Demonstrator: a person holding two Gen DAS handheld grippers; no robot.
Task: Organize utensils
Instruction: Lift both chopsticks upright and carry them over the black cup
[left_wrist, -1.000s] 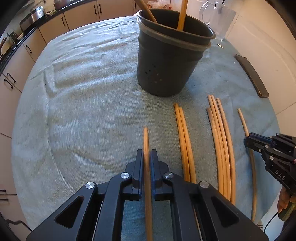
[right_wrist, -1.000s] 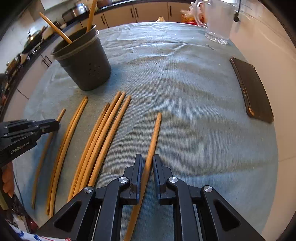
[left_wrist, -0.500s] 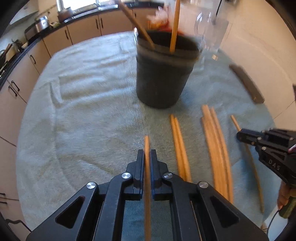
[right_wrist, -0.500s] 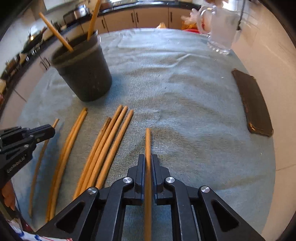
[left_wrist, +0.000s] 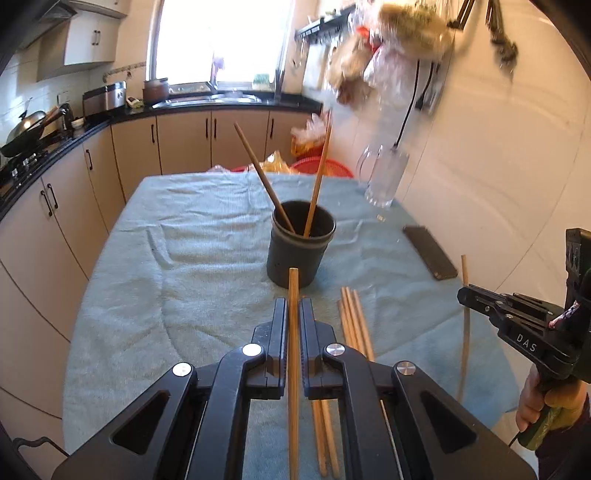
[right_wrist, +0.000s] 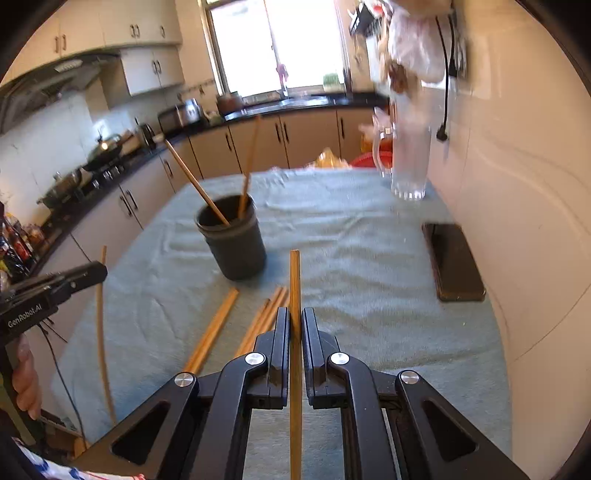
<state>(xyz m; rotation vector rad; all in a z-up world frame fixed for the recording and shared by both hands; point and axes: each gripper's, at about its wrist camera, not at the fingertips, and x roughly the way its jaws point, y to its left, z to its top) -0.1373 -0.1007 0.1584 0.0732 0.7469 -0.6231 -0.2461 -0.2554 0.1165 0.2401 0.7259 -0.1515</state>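
Daylight flooded a kitchen, both views bowed by fisheye lenses.

The window (left_wrist: 221, 40) blew out to white in both views, casting glare along the right-hand wall (right_wrist: 517, 184). Hanging bags (left_wrist: 388, 48) and the glass pitcher (right_wrist: 410, 162) smeared with motion blur, cabinets curved toward dark vignetted corners, and the cloth-covered surface (left_wrist: 184, 258) stayed sharp under soft shadows.

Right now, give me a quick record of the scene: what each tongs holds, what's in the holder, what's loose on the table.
left tongs: shut on one chopstick, lifted off the cloth
right tongs: shut on another chopstick, also lifted
holder: dark, upright on the cloth, two chopsticks leaning inside
loose chopsticks: several lying flat on the cloth near the holder
cloth: light green, covers the table
other items: glass mug, dark flat object by the wall
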